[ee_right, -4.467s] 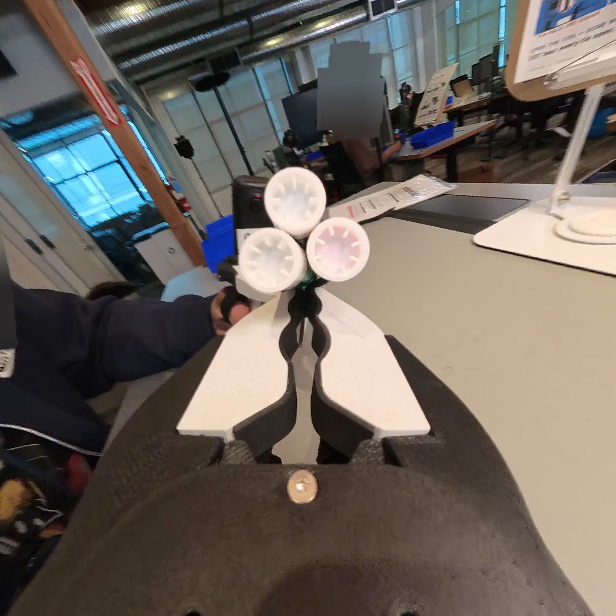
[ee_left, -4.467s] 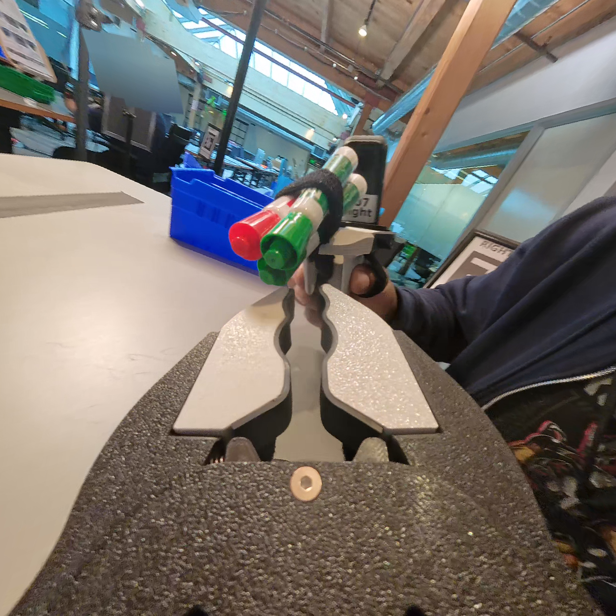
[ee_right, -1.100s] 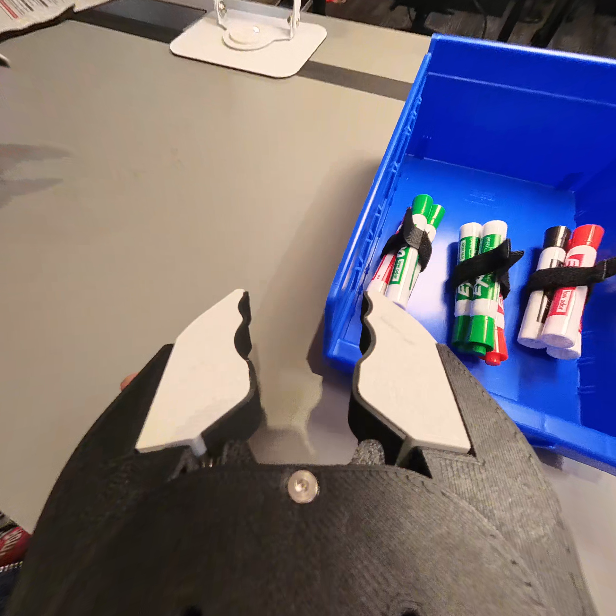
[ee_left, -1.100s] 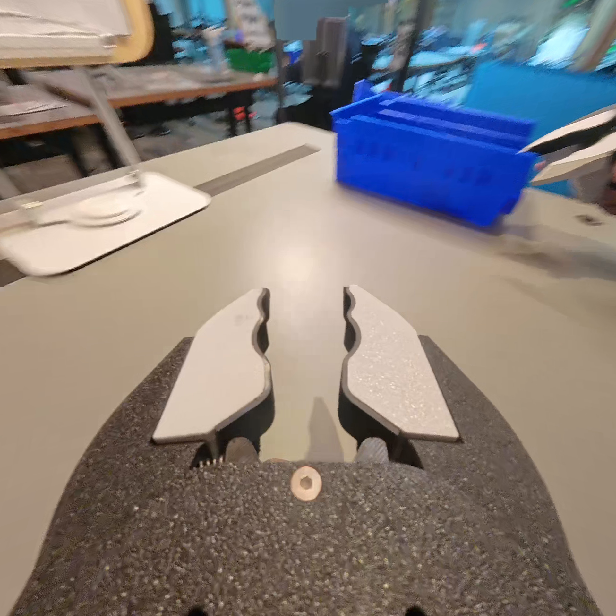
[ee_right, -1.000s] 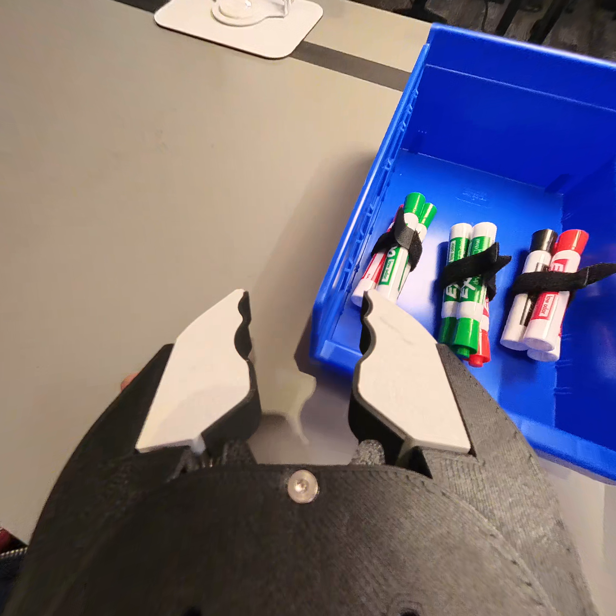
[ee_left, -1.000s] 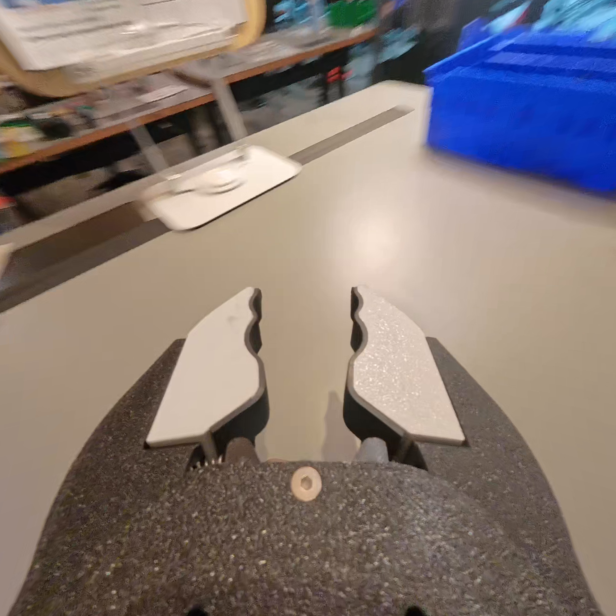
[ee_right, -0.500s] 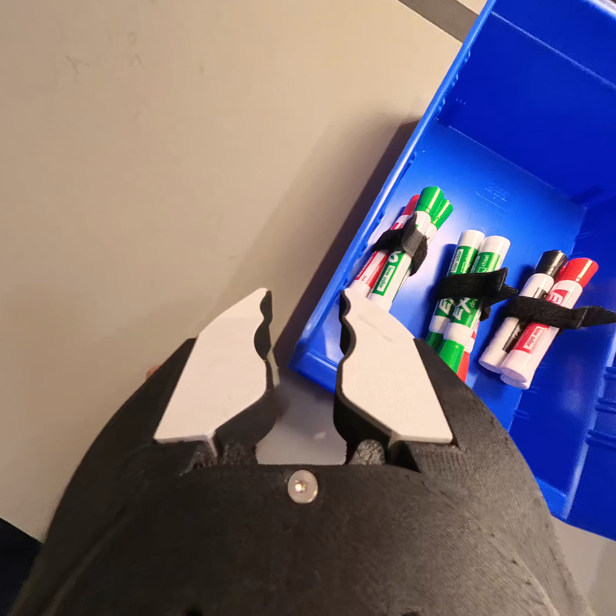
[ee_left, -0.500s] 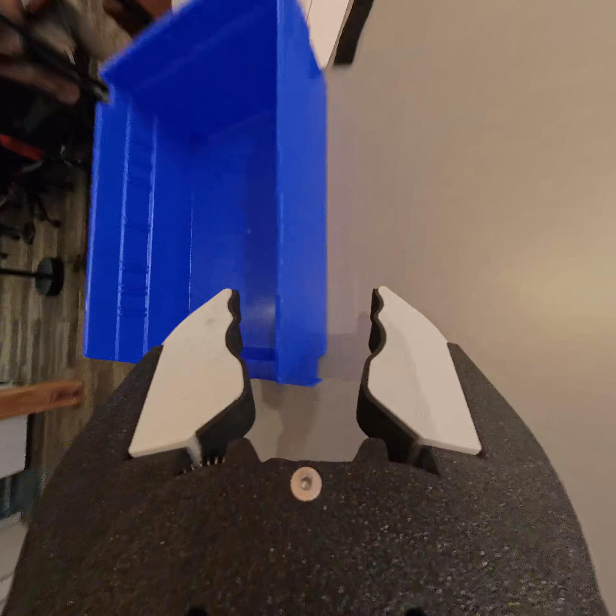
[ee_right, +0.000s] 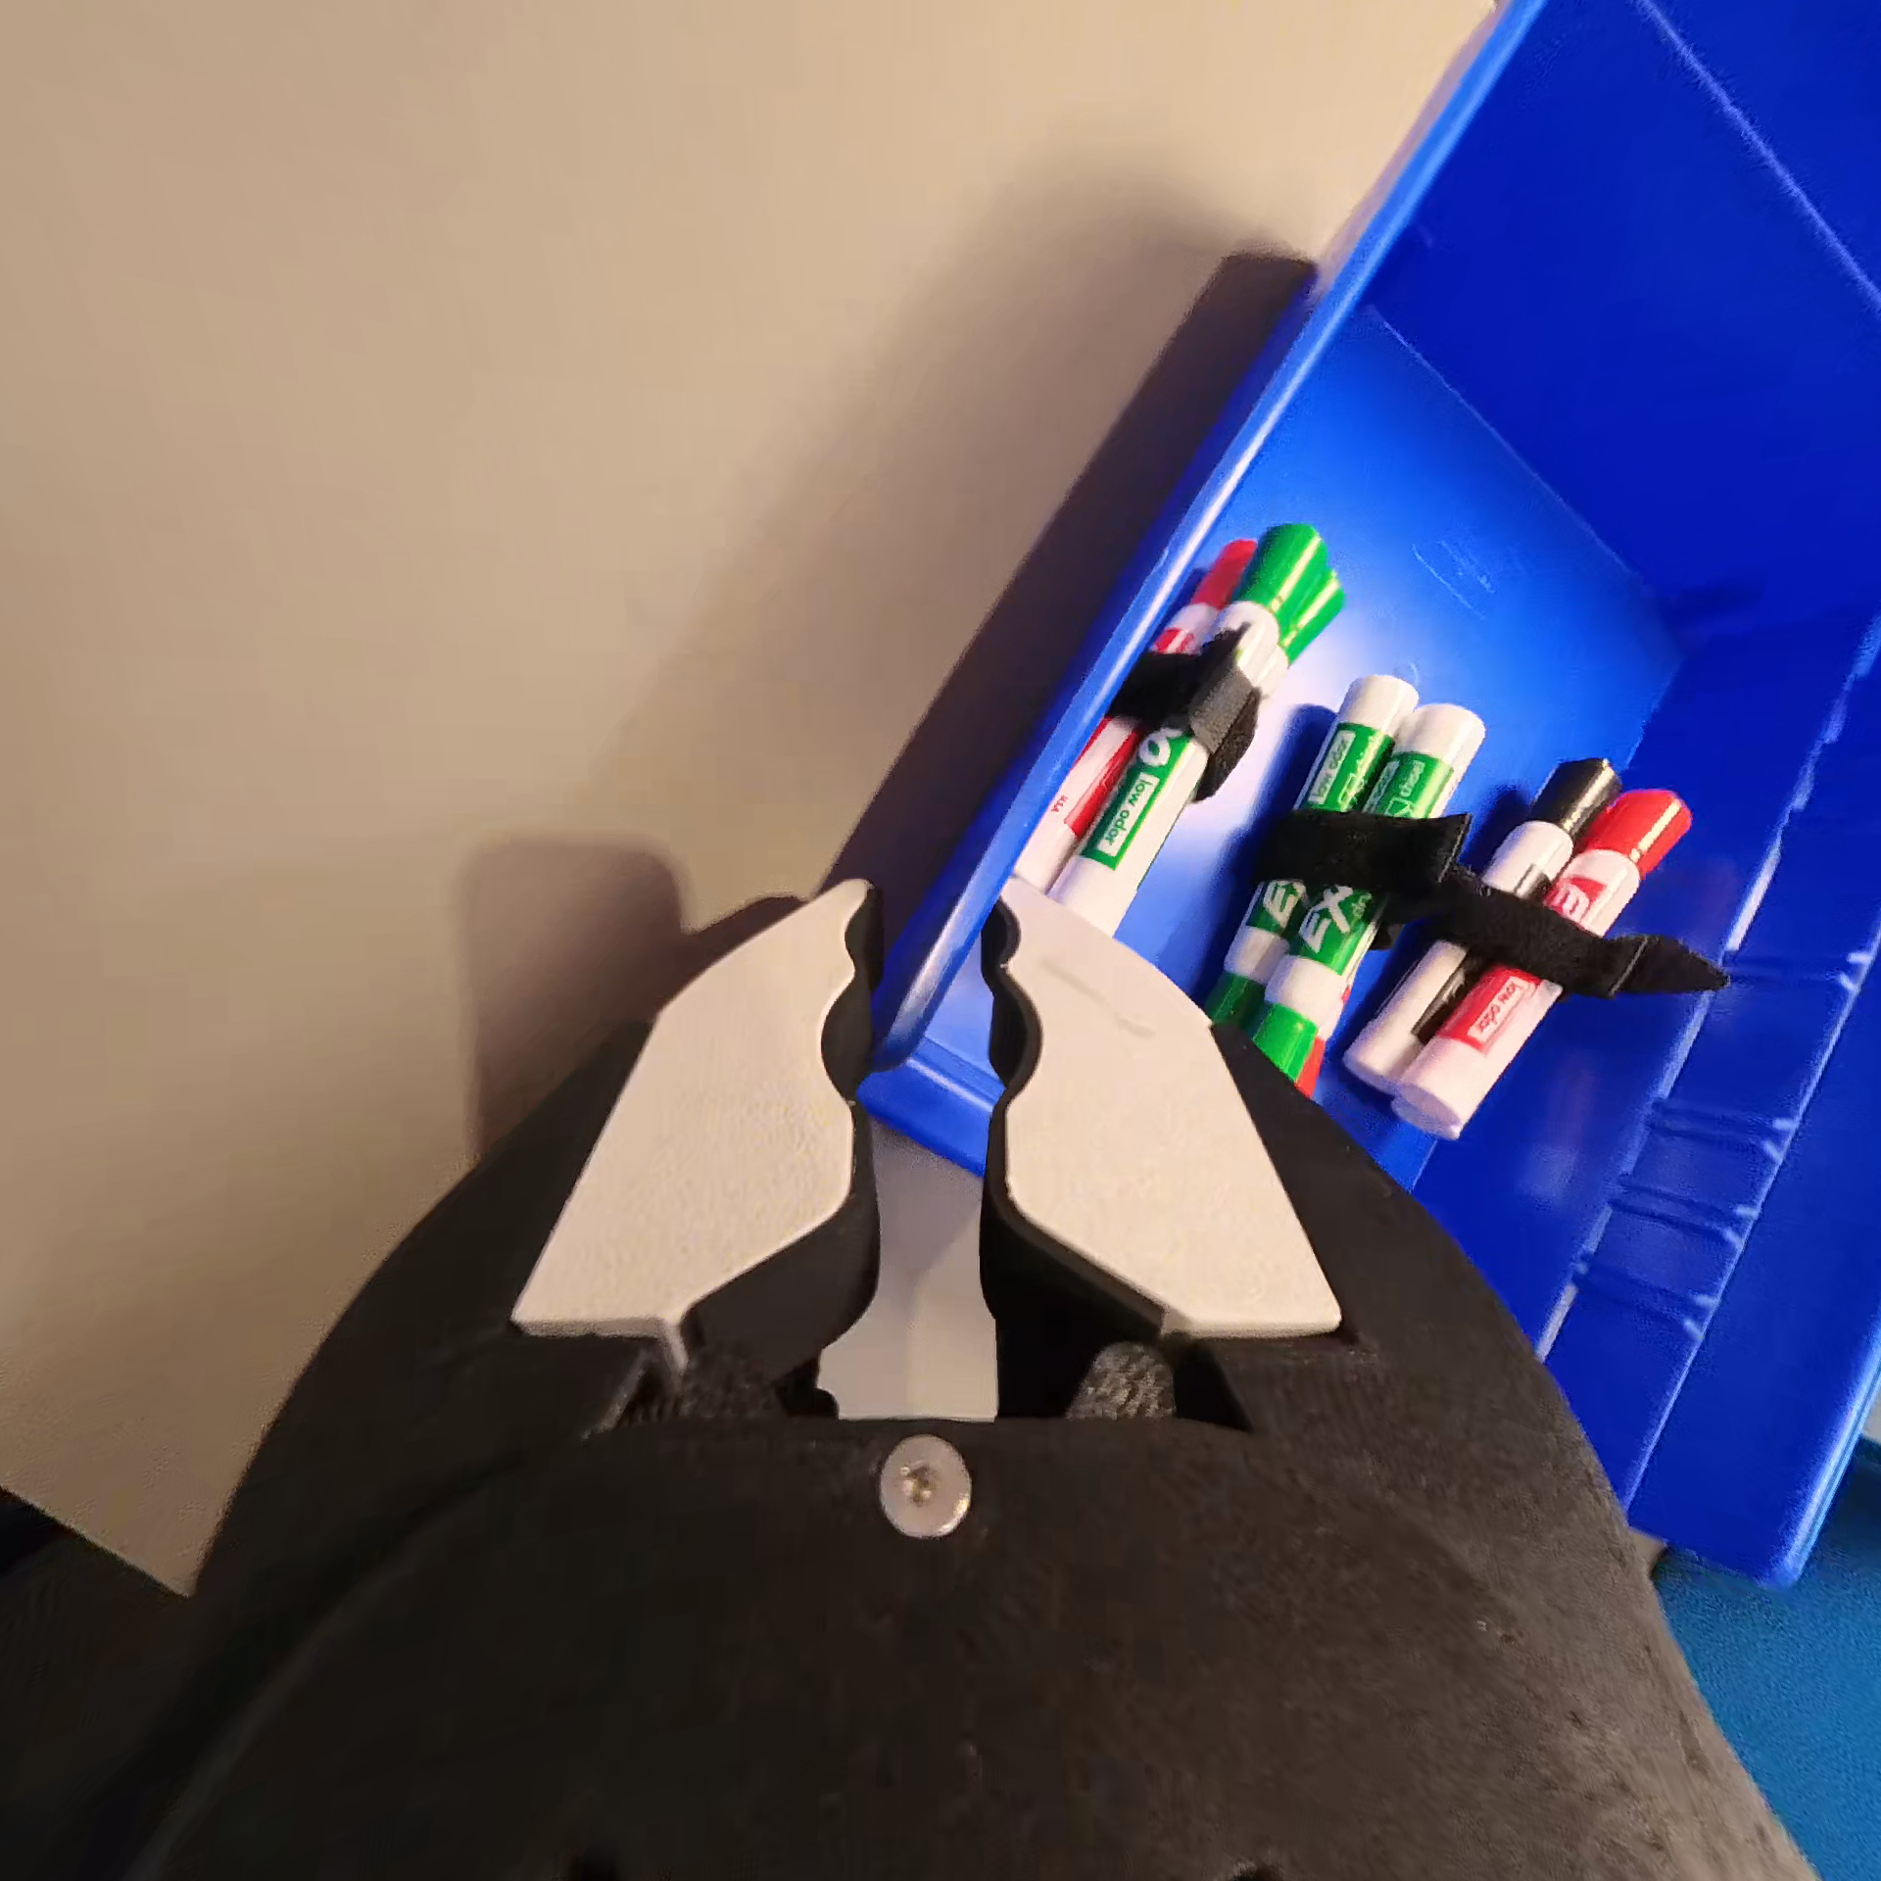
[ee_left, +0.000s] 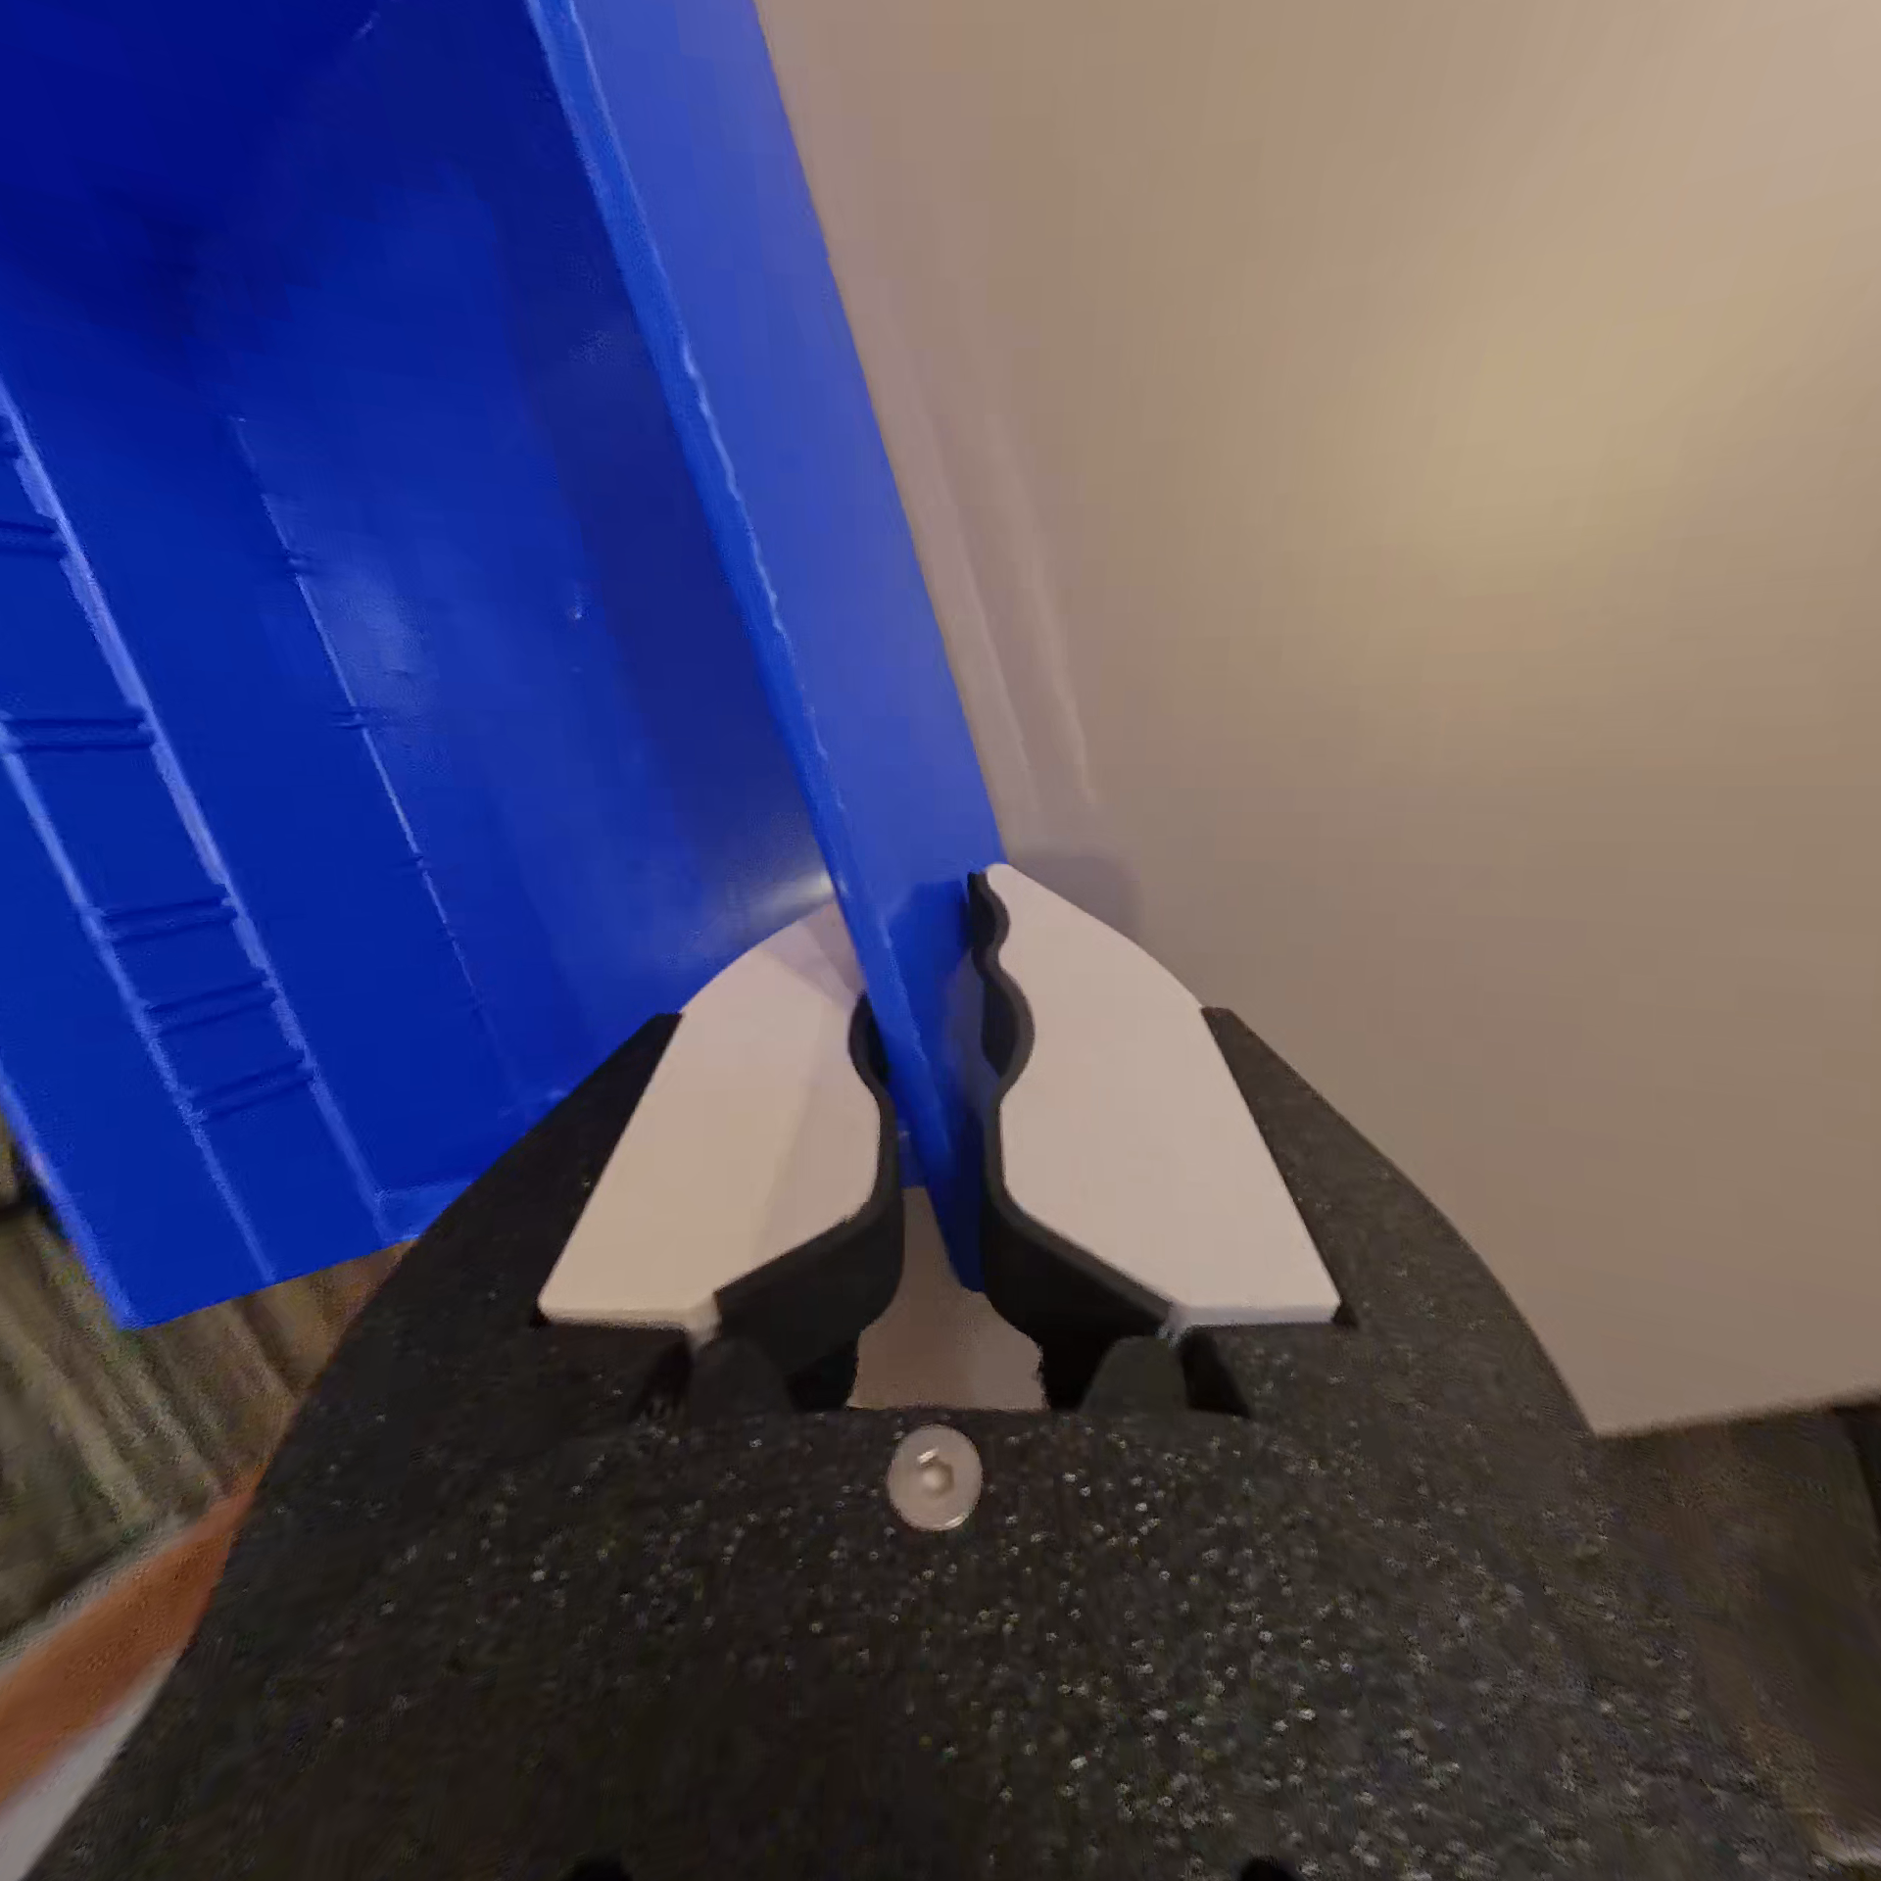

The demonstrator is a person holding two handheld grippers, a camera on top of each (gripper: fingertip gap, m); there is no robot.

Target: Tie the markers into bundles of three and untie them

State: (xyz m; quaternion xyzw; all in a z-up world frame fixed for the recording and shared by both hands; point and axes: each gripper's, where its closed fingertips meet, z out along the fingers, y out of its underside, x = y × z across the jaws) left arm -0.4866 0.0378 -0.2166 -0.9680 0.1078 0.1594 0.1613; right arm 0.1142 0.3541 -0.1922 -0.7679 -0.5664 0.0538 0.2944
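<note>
While bundles (ee_right: 1171, 753) lie inside, claws grip bin (ee_right: 1629, 509)

1. Glossy blue plastic bin (ee_right: 1588, 428), one colour throughout.
2. Plain beige tabletop (ee_right: 458, 356).
3. White-barrelled markers (ee_right: 1354, 845) with green, red and black caps.
4. Black fabric straps (ee_right: 1354, 850) round each bundle.
5. Speckled black gripper bodies, pale grey fingers (ee_left: 1120, 1120).

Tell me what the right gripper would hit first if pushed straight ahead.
The blue bin: the right gripper already straddles its near side wall at a corner, so the wall would probably wedge deeper between the fingers, before any marker bundle.
</note>
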